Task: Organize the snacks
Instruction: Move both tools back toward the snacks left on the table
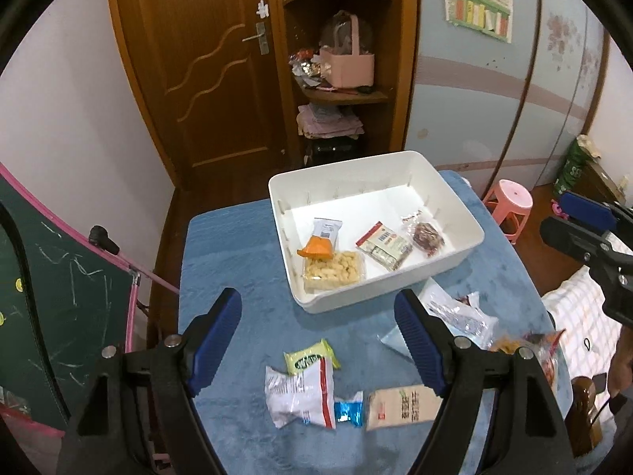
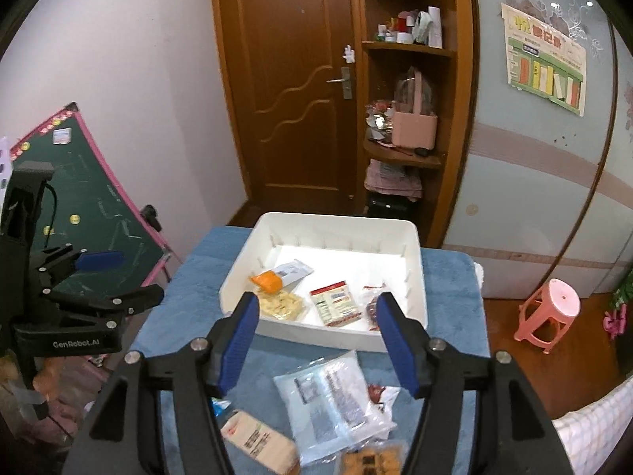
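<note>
The counter [image 1: 237, 245], under a blue fleece cover, carries a white bin [image 1: 455, 202] at its far side and loose snacks on the near side. Four packets already lie in the bin: an orange one [image 1: 316, 247] resting partly on a tray of pale puffs [image 1: 334, 271], a red-edged wafer pack [image 1: 383, 245] beside them, and a small bag of dark red fruit [image 1: 427, 235] nearest the right wall. Still out on the cover are a clear pouch [image 2: 328, 399], a white bag with a red stripe [image 1: 298, 396], a beige bar pack [image 1: 399, 405], a yellow-green sachet [image 1: 310, 360] touching the striped bag, and a small blue sweet [image 1: 348, 411] between bag and bar; more orange packets sit at the right edge, half hidden. The left gripper [image 1: 318, 338] hangs above the striped bag and sachet with jaws spread wide and nothing in them. The right gripper [image 2: 316, 338] is likewise released and empty, above the clear pouch. I judge the main risks to be these: the crinkly film could slide out of the pads; overlapping packets could be pinched together; the fleece could bunch under a low grasp; and the two grippers, close together, could collide.
</note>
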